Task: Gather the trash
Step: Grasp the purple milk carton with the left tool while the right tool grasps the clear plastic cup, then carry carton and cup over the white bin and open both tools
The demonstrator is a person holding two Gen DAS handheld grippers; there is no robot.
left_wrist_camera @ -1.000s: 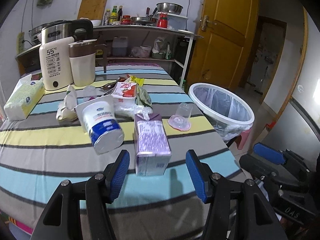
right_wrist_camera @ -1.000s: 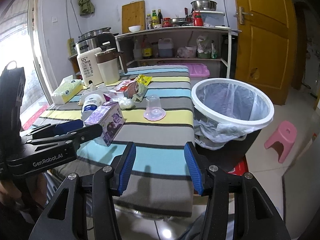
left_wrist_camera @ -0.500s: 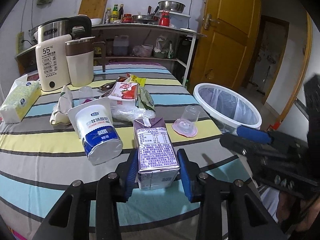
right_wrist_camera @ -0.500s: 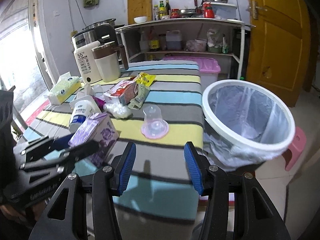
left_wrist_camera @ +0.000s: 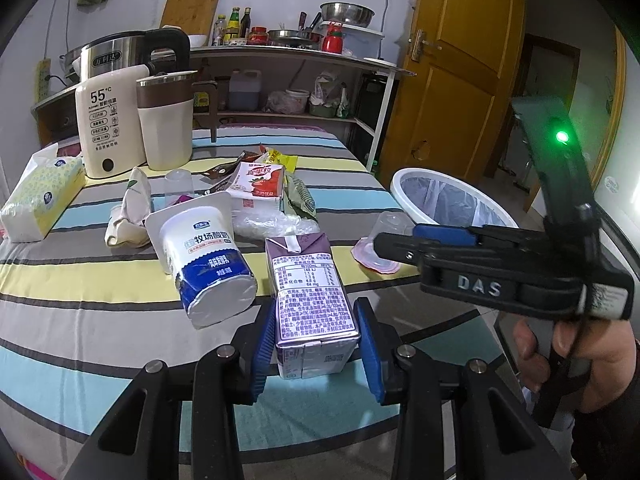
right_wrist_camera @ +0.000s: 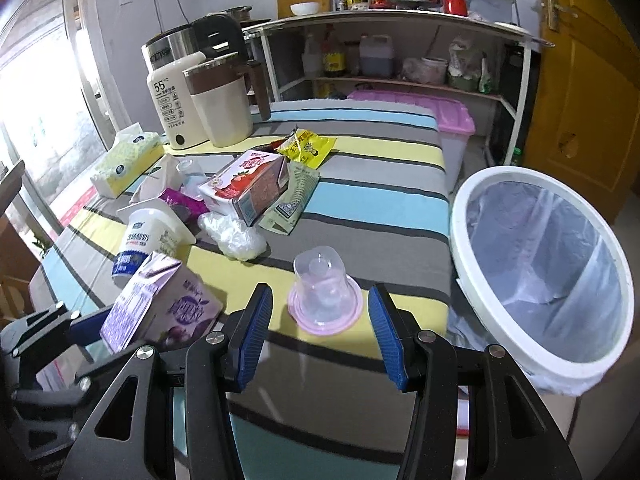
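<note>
A purple drink carton point(left_wrist_camera: 306, 276) lies on the striped tablecloth point(left_wrist_camera: 80, 280), and my left gripper point(left_wrist_camera: 317, 307) is shut on its near end, both blue pads pressed to its sides. In the right wrist view the same carton point(right_wrist_camera: 160, 304) shows at lower left. An upturned clear plastic cup point(right_wrist_camera: 322, 280) on a pink lid sits between the tips of my right gripper point(right_wrist_camera: 320, 294), whose jaws are closing without touching it. The white bin point(right_wrist_camera: 458, 224) with a clear liner stands just off the table's right edge. A yoghurt tub point(left_wrist_camera: 208, 256) lies beside the carton.
More litter lies mid-table: a red drink carton point(right_wrist_camera: 248, 184), a crumpled clear bag point(right_wrist_camera: 234, 236), a green wrapper point(right_wrist_camera: 294, 196) and a yellow packet point(right_wrist_camera: 308, 146). A tissue pack point(left_wrist_camera: 40, 196), a white kettle point(left_wrist_camera: 108, 120) and a beige jug point(left_wrist_camera: 164, 120) stand at the back left.
My left gripper has gone from wide open to shut on the purple carton. My right gripper has come in over the table until the upturned cup sits between its tips.
</note>
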